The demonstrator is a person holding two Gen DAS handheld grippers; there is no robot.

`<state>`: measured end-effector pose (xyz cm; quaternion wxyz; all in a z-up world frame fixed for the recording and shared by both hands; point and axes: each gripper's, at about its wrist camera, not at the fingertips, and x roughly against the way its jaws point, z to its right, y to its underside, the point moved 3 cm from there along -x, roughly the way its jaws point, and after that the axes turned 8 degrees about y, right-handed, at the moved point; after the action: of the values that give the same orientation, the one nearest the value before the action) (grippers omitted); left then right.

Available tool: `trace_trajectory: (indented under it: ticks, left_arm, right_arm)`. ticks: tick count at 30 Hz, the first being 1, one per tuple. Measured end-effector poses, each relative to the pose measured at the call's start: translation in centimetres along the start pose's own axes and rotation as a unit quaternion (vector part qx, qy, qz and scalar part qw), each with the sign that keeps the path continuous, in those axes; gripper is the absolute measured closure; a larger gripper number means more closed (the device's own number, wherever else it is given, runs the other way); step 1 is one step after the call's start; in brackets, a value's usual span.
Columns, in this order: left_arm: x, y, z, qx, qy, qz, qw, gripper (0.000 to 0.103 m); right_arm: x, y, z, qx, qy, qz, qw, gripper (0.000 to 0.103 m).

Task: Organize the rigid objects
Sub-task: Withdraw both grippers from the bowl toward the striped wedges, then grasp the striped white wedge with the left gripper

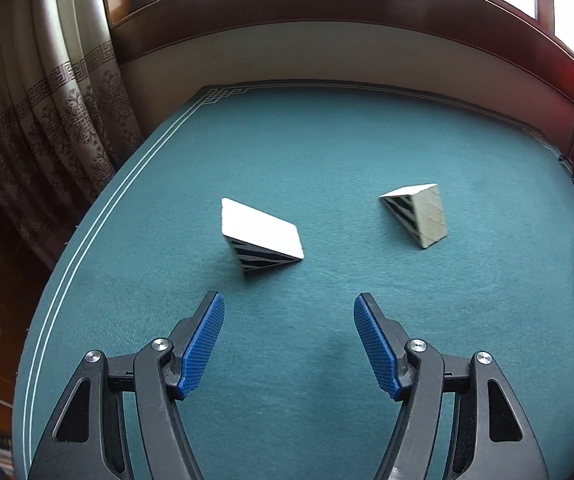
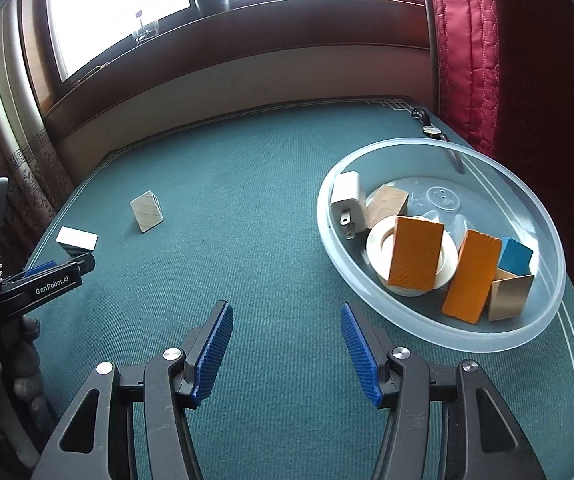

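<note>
Two striped triangular wedge blocks lie on the green table cloth. The white-topped wedge [image 1: 261,234] [image 2: 76,239] sits just beyond my left gripper [image 1: 289,312], which is open and holds nothing. The beige wedge [image 1: 417,214] [image 2: 147,211] lies further right in the left wrist view. My right gripper [image 2: 287,322] is open and empty over bare cloth, left of a clear round bowl [image 2: 543,320]. In the bowl are two orange blocks [image 2: 417,258] [image 2: 471,276], a blue block [image 2: 515,256], a tan block [image 2: 509,296], a white plug adapter [image 2: 347,204] and a white ring [image 2: 375,248].
A curtain [image 1: 47,120] hangs off the table's left edge and a red quilted fabric [image 2: 471,40] stands at the right. A wristwatch [image 2: 431,130] lies behind the bowl. A window sill runs along the far side. The left gripper's body [image 2: 39,284] shows at the right wrist view's left edge.
</note>
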<state>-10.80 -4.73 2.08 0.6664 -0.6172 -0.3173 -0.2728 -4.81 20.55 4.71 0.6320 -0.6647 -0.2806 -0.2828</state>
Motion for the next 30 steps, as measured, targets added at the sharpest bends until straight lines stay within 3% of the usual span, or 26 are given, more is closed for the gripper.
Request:
trace_trajectory:
  ticks: [9,30]
  left_arm:
    - [-1.8,-0.8,-3.6,0.016,-0.027,-0.009,0.9995,0.035]
    - [-4.9,-3.8,-3.7,0.015,0.007,0.002,0.9999,0.031]
  right_arm:
    - [-0.5,0.6,-1.8,0.025,-0.008,-0.011,1.0,0.044]
    - [-2.6,0.8,-3.8,0.047,-0.014,-0.036,0.998,0.044]
